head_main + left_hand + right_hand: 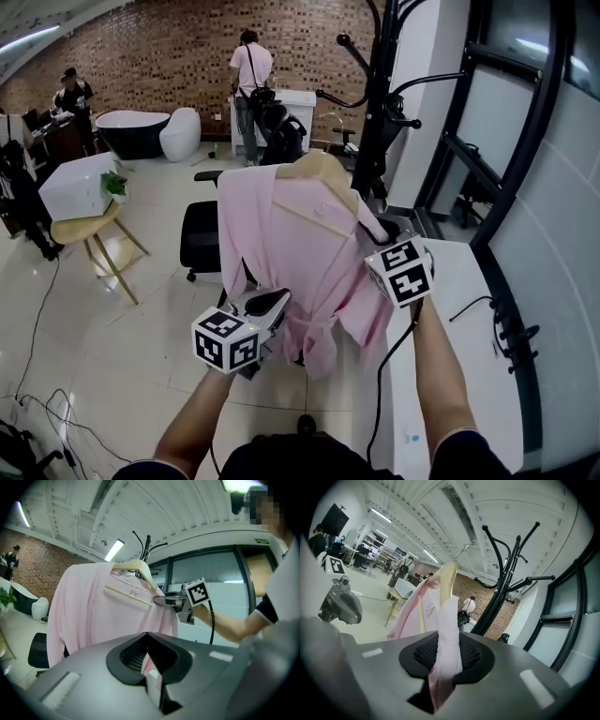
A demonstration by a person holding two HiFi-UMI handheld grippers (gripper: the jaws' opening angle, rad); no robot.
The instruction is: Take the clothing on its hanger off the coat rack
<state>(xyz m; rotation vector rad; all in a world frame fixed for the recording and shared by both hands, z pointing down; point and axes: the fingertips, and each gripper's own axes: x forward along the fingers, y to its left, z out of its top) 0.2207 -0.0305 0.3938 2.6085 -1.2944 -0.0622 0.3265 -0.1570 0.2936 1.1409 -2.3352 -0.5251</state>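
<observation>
The pink garment (pixel 300 253) is held up on its wooden hanger (pixel 319 169) in front of the person, with the black coat rack (pixel 380 103) at about 1 o'clock from the hanger's crown. In the head view the hanger's long axis is seen to run from 10 o'clock down to 4 o'clock.

A fold of pink cloth near the 4 o'clock shoulder is pinched between the narrow jaws of the right gripper (pixel 440 667). A thin sliver low on the garment, at about 7 o'clock, is nipped by the left gripper (pixel 151 672), whose jaws are nearly together. The garment is thus gripped at both ends, with the right gripper nearer the rack.

In the right gripper view the hanger's metal hook (pixel 464 550) is shown apart from the rack's arms – so the hanger is judged free of the rack. The coming move is therefore judged to be one of carrying the garment away toward 7 o'clock – away from the rack.
</observation>
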